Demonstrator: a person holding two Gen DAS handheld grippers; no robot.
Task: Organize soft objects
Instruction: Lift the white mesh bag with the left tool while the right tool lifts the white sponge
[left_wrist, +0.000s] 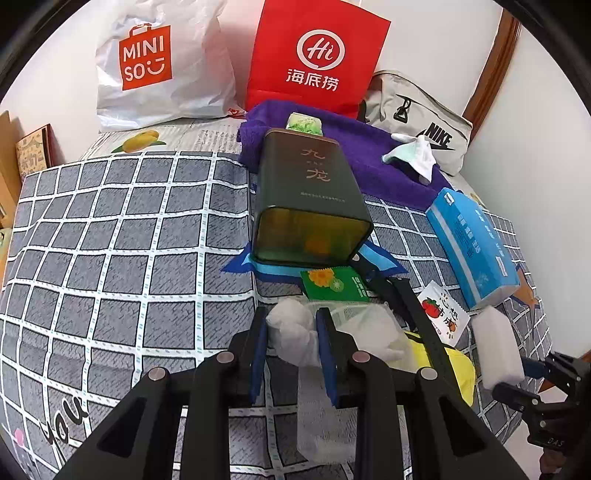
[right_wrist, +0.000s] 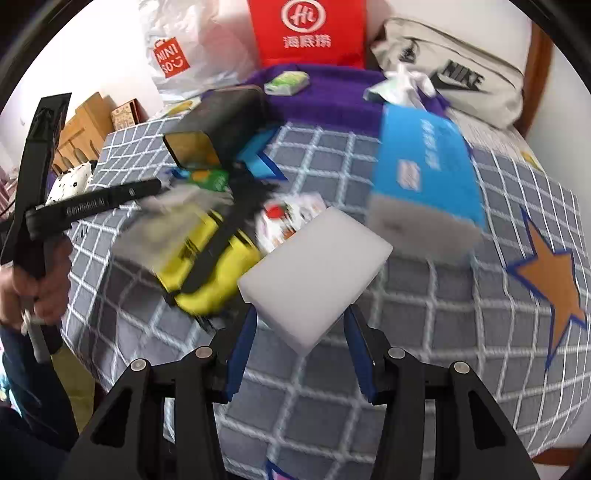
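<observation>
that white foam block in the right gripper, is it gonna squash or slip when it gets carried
The foam block looks light and spongy, so it will probably dent slightly under the right gripper rather than crack. Its matte surface should resist slipping. It is gripped near one end, with most of it sticking out past the fingers, so it may pivot if swung quickly.

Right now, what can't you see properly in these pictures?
- Yellow pouch, left wrist view: mostly hidden behind the clear bag and a black strap.
- Snack packets, right wrist view: blurred, print unreadable.
- Dark tin, left wrist view: contents unclear through its tinted end.
</observation>
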